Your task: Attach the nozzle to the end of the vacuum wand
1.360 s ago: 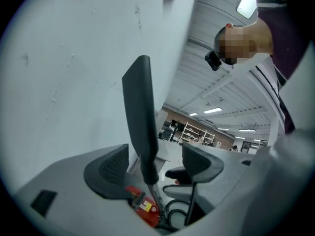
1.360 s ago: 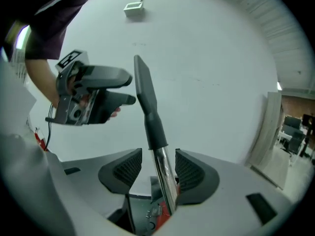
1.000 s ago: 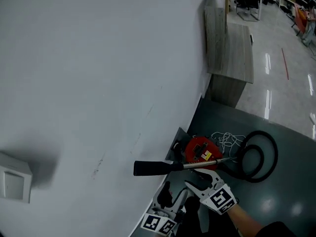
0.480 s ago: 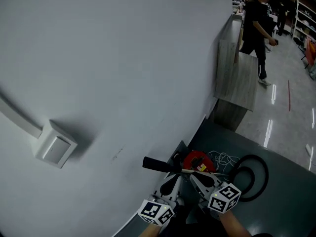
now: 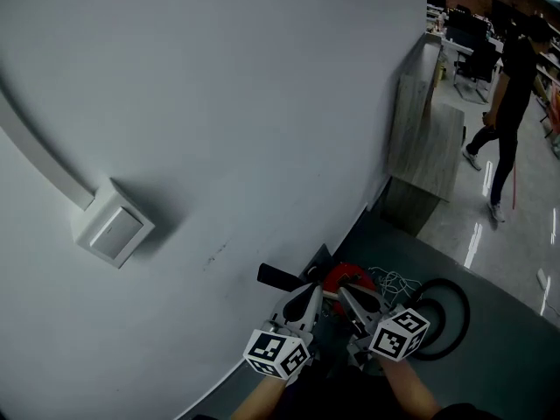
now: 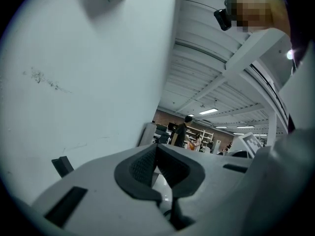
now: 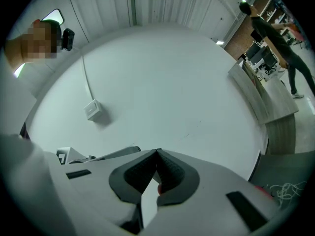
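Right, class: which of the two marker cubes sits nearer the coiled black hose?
The right gripper's cube, next to the hose coil on the floor; the left gripper's cube sits further away, towards the white wall.

Head view steeply down, gripper views along jaws — all share wall (image 5: pixel 219 103)

The white wall (image 5: pixel 219 103) blocks me from nine to twelve; the vacuum wand (image 5: pixel 278 278) crosses at twelve; open floor (image 5: pixel 507 348) lies at three.

vacuum body (image 5: pixel 346 276) — red | nozzle (image 5: pixel 276 277) — black | hose (image 5: pixel 442 283) black | wall (image 5: pixel 219 103) white | floor (image 5: pixel 499 357) dark grey
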Motion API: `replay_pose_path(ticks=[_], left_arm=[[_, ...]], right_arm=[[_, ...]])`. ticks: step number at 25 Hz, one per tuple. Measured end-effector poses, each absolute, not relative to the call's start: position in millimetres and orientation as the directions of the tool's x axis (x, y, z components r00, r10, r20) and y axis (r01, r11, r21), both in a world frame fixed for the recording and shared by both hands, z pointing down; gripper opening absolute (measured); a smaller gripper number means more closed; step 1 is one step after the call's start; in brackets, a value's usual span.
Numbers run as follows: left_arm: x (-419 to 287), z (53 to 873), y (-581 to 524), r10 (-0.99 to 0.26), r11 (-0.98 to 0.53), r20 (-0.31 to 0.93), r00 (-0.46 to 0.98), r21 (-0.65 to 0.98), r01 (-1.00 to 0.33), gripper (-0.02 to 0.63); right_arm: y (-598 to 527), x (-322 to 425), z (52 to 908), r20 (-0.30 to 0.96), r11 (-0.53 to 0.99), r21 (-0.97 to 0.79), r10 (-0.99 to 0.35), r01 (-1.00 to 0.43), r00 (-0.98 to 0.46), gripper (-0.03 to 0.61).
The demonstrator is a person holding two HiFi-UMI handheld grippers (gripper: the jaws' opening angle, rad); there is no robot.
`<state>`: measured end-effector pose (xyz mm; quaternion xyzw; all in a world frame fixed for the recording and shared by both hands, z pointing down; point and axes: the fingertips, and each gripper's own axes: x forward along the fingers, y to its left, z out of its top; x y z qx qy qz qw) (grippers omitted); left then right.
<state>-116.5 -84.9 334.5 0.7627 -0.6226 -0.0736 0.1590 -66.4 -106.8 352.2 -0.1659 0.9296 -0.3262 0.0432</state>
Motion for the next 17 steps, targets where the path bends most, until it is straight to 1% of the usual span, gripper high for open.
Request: replay_pose_path(ticks=[17], left_arm=[[-135,340,-85,-0.979,-0.130,0.100,0.176,0.354,-0.926,0.003]], right_arm=[[-113,-73,357,0.032,0.741,-0.612,-0.328,-0.278,-0.944,0.018]])
